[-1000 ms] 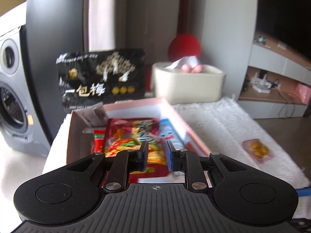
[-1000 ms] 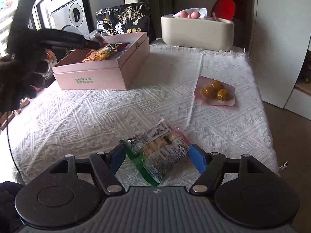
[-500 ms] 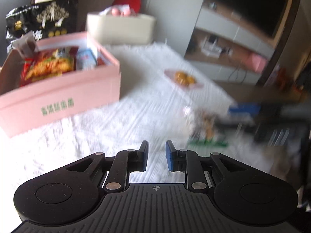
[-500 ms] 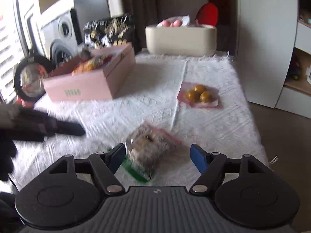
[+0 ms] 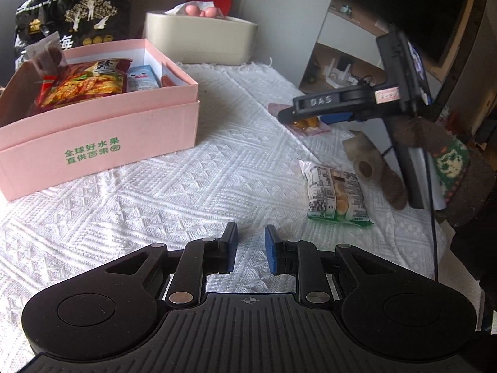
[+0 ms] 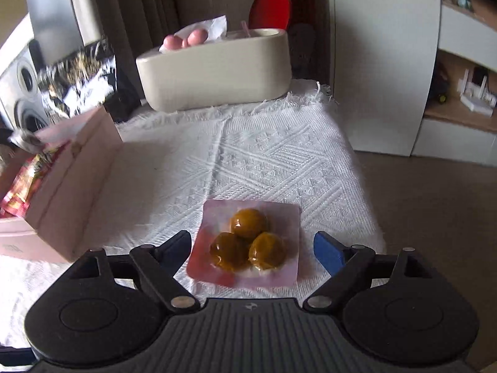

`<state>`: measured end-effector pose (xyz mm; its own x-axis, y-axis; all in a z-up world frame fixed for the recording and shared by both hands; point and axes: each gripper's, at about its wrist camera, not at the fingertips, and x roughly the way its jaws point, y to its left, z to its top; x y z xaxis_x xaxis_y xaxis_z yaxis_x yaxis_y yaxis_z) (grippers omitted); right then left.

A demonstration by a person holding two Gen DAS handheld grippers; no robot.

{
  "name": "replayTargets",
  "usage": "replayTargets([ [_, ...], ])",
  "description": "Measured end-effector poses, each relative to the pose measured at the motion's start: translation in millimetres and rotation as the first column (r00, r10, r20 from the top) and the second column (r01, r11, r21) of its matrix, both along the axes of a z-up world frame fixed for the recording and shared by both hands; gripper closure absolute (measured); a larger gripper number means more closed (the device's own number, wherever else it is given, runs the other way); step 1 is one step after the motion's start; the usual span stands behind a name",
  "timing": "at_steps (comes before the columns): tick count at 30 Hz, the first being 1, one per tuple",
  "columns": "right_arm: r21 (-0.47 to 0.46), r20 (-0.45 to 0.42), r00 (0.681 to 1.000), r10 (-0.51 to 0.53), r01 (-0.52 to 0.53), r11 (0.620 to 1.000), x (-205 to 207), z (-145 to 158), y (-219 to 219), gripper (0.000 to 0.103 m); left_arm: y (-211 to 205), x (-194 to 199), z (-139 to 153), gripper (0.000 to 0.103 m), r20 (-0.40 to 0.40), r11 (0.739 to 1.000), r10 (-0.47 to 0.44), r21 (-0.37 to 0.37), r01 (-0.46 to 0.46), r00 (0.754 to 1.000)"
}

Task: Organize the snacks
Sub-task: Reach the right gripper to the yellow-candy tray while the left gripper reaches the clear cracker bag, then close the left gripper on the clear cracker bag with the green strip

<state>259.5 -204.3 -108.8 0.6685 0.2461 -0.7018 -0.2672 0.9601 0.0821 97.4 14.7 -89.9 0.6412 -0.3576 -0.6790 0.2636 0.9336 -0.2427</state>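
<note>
The right claw (image 6: 252, 246) has just been opening wide, and the pink pack of three brown balls (image 6: 247, 244) lies between its fingers, not pinched. The left claw (image 5: 250, 250) is nearly closed on nothing (the cookie bag (image 5: 337, 197) lies ahead to its right). The pink box (image 5: 102, 130) sits ahead-left on the table (image 5: 217, 168).

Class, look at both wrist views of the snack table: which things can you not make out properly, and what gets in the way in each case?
- Pink packet of three brown balls, left wrist view: mostly hidden behind the right tongs.
- Pink box, right wrist view: cut off by the left edge, its contents mostly unseen.
- Black snack bag, right wrist view: blurred, print unreadable.
- Green-edged snack packet, left wrist view: label too small to read.
</note>
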Motion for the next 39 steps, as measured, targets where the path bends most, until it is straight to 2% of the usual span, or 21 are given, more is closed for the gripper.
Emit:
replayTargets([
  [2, -0.049, 0.028, 0.999, 0.027, -0.026, 0.998, -4.8, -1.0, 6.8, 0.025, 1.0, -0.3, -0.4, 0.080, 0.000, 1.000, 0.001, -0.009, -0.001, 1.000],
  [4, -0.082, 0.062, 0.997, 0.045, -0.040, 0.996, -13.4, 2.6, 10.0, 0.029, 2.6, 0.3, -0.9, 0.080, -0.002, 1.000, 0.004, -0.021, -0.004, 1.000],
  [5, -0.095, 0.075, 0.996, 0.050, -0.043, 0.995, -18.3, 5.5, 9.8, 0.043, 4.2, 0.2, -1.2, 0.080, -0.003, 1.000, 0.005, -0.027, -0.005, 1.000],
  [9, -0.048, 0.066, 0.992, 0.104, -0.101, 0.994, -33.7, 17.5, 1.8, 0.042, 5.0, 0.4, -1.4, 0.080, -0.005, 0.999, 0.008, -0.034, -0.008, 1.000],
  [12, -0.066, 0.081, 0.993, 0.091, -0.085, 0.994, -52.9, 22.6, -8.0, 0.042, 4.2, 1.2, -0.6, 0.080, -0.009, 1.000, 0.008, -0.029, -0.008, 1.000],
  [16, -0.028, 0.090, 0.995, 0.048, -0.045, 0.999, -89.9, 30.4, -35.2, 0.042, -5.4, 7.4, 6.0, 0.080, -0.012, 0.998, -0.039, -0.053, 0.038, 0.999],
  [19, -0.073, 0.120, 0.993, -0.001, 0.010, 0.997, -115.3, 31.2, -45.7, 0.042, -24.9, 15.2, 12.5, 0.080, 0.013, 0.993, -0.106, -0.044, 0.107, 0.994],
  [22, -0.142, 0.120, 0.993, -0.021, 0.038, 0.989, -130.7, 24.5, -46.3, 0.042, -35.0, 26.0, 15.5, 0.080, 0.027, 0.992, -0.111, -0.048, 0.112, 0.993],
  [28, -0.040, 0.064, 0.996, 0.070, -0.067, 0.997, -145.7, 15.6, -25.0, 0.042, -16.2, 38.1, 9.9, 0.080, -0.021, 0.995, -0.024, -0.101, 0.022, 1.000],
  [33, 0.033, 0.036, 0.973, 0.230, -0.231, 0.972, -147.9, 13.6, 22.3, 0.042, 27.4, 19.4, 16.5, 0.080, -0.012, 0.989, 0.089, -0.116, -0.089, 0.996],
  [35, 0.030, 0.049, 0.955, 0.293, -0.294, 0.955, -150.1, 14.8, 43.9, 0.042, 43.5, 9.8, 19.5, 0.080, -0.002, 0.986, 0.138, -0.090, -0.138, 0.990],
  [36, 0.023, 0.062, 0.947, 0.316, -0.318, 0.948, -151.5, 15.4, 52.3, 0.042, 49.3, 4.6, 22.0, 0.080, 0.007, 0.986, 0.156, -0.054, -0.155, 0.988],
  [39, -0.034, 0.110, 0.936, 0.335, -0.333, 0.942, -154.8, 15.3, 68.6, 0.042, 48.8, -4.1, 28.4, 0.080, 0.021, 0.990, 0.131, 0.045, -0.132, 0.991],
])
